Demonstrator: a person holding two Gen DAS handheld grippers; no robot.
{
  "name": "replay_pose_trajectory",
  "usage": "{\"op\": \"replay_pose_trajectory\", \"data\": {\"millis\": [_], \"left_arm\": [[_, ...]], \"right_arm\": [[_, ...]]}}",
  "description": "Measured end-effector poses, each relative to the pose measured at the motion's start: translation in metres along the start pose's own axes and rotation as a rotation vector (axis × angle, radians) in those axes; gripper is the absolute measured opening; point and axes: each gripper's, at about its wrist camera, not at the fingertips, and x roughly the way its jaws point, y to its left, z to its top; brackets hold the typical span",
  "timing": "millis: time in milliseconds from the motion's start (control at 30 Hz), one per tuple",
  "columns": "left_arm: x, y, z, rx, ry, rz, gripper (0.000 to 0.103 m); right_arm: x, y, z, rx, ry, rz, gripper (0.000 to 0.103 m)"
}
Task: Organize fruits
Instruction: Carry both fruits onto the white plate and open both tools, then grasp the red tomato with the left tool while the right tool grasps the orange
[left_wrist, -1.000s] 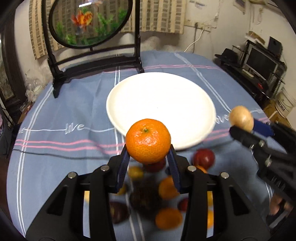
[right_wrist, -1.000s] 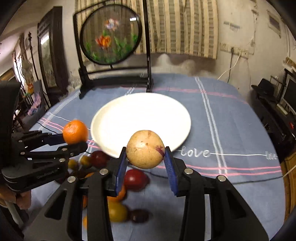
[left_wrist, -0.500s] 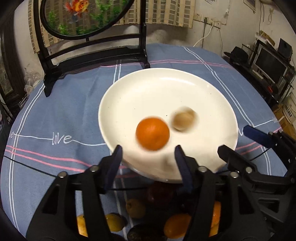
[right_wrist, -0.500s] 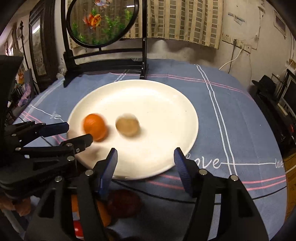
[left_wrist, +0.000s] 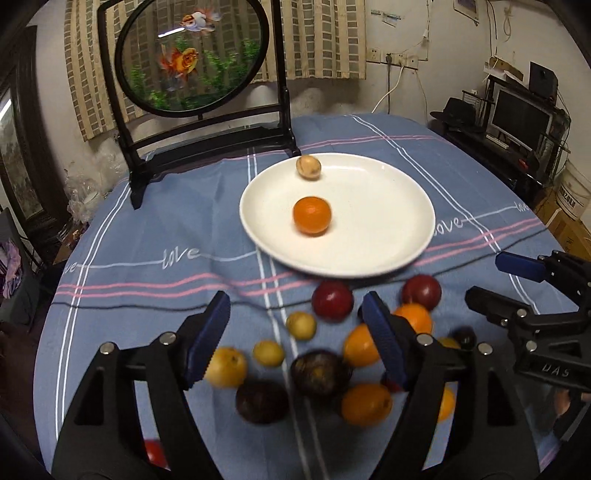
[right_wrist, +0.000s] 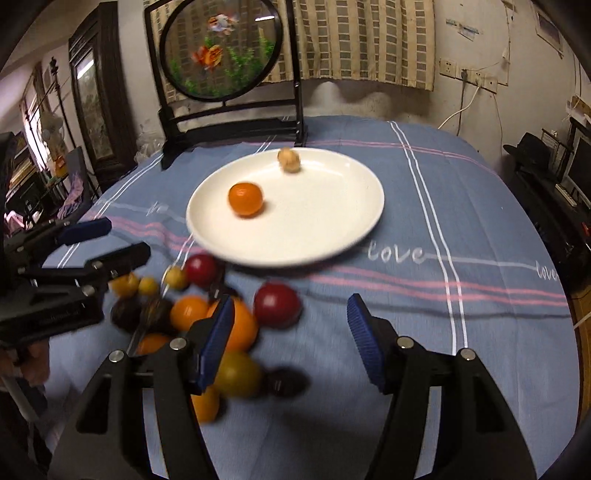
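Table (left_wrist: 155, 229), blue cloth. White plate (left_wrist: 399, 236) holds orange mandarin (left_wrist: 312, 215) and tan fruit (left_wrist: 308, 167) near far rim. Loose fruit pile (left_wrist: 332, 354) before plate: round, light, roll-prone; grip across widest part. Left hand-held gripper (left_wrist: 295, 338) just widened, right hand-held gripper (right_wrist: 290, 339) apart; both empty. Pile blurred, partly hidden by fingers.

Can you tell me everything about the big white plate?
The white plate is round, wide and shallow, smooth and glossy like ceramic. It lies flat on the blue striped tablecloth, in front of the goldfish screen. Two fruits rest on it: an orange mandarin near the middle and a small tan fruit by the far rim. The rest is bare. Neither claw touches it.
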Motion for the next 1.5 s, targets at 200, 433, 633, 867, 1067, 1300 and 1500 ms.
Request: {"op": "replay_pose_trajectory", "data": {"millis": [200,433,633,867,1067,1300,1500], "left_arm": [[-0.025,0.015,-0.038,-0.031,0.018,0.004,0.076],[-0.048,0.029,-0.073,-0.050,0.017,0.025,0.079],[-0.059,0.040,-0.097,-0.036,0.023,0.051,0.080],[-0.058,0.069,-0.120,-0.072,0.060,0.076,0.080],[-0.045,0.085,-0.129,-0.121,0.102,0.050,0.068],[-0.037,0.088,-0.122,-0.111,0.077,0.008,0.029],[-0.012,0.085,-0.124,-0.150,0.164,-0.045,0.011]], "right_arm": [[-0.017,0.014,-0.034,-0.014,0.020,0.022,0.064],[-0.023,0.029,-0.061,0.016,0.054,0.054,0.064],[-0.024,0.045,-0.076,-0.006,0.070,0.060,0.064],[-0.019,0.055,-0.080,-0.022,0.088,0.077,0.064],[-0.016,0.057,-0.081,-0.032,0.094,0.088,0.064],[-0.013,0.056,-0.080,-0.029,0.103,0.095,0.064],[-0.010,0.060,-0.084,-0.038,0.134,0.099,0.064]]}}
